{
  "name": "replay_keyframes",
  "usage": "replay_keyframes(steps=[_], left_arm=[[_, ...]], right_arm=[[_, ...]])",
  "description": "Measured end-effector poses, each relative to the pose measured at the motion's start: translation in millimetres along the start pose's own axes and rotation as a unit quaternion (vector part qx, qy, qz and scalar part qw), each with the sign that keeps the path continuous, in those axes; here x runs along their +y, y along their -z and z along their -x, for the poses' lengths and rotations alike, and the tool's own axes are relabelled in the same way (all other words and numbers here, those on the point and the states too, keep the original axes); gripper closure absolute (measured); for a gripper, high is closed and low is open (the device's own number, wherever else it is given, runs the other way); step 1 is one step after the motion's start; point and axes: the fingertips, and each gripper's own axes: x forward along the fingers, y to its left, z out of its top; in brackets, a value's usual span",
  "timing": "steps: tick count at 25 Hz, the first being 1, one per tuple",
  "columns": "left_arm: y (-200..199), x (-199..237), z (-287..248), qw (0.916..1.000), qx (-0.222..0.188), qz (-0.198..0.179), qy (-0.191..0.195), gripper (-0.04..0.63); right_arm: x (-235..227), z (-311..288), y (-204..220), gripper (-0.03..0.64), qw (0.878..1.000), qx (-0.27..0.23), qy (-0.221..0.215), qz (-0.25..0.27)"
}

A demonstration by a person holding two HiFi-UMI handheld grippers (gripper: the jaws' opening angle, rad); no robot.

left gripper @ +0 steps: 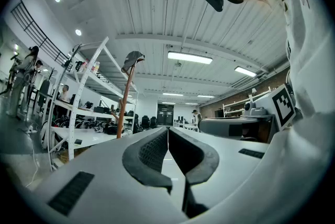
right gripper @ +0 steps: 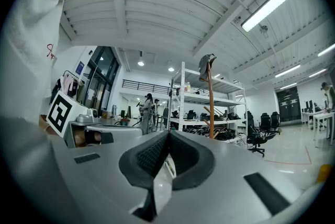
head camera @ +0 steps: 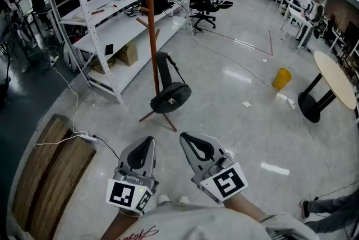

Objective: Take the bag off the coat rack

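Observation:
A black bag (head camera: pixel 170 97) hangs low on the brown coat rack (head camera: pixel 151 37), its strap looped up along the pole and its body near the rack's feet. My left gripper (head camera: pixel 147 141) and right gripper (head camera: pixel 187 138) are held side by side, well short of the rack and pointing towards it. Both are shut with nothing between the pads. In the left gripper view the left gripper (left gripper: pixel 167 131) shows closed jaws, and the rack's pole (left gripper: pixel 123 108) carries a cap on top. Past the right gripper (right gripper: pixel 168 135), the pole (right gripper: pixel 211 102) stands to the right. Neither gripper view shows the bag.
White shelving (head camera: pixel 112 31) full of gear stands left of the rack, with a cardboard box (head camera: pixel 128 54) underneath. Wooden boards (head camera: pixel 50 177) and a cable lie at my left. A yellow bin (head camera: pixel 281 78), a round table (head camera: pixel 335 79) and office chairs (head camera: pixel 205 6) stand further off.

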Motion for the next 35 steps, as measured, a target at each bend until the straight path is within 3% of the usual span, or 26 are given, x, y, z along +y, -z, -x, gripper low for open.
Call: replay_keyframes(steps=[10,16,20,24,29,35], left_arm=[[-2,2,13,1.0,0.0,0.005,-0.006,0.577],[-3,-4,21,0.9999,0.003,0.01,-0.01,0.577],[3,-4,21,0.9997,0.009,0.013,-0.017,0.577],[9,-9,24,0.9995,0.01,0.011,-0.029,0.577],[22,-13,26,0.9983,0.02,0.038,-0.039,0.577],[23,-2,3,0.9987,0.018,0.033,-0.035,0.577]], right_arm=[[12,1,-3,0.597,1.0,-0.004,-0.004,-0.002],[17,13,-16,0.597,0.999,-0.021,0.001,0.03],[13,18,-12,0.597,1.0,-0.023,-0.008,0.018],[10,27,0,0.596,1.0,-0.015,-0.013,0.014],[14,31,18,0.596,0.999,0.01,-0.038,0.007],[-2,16,24,0.597,0.999,0.018,-0.039,0.008]])
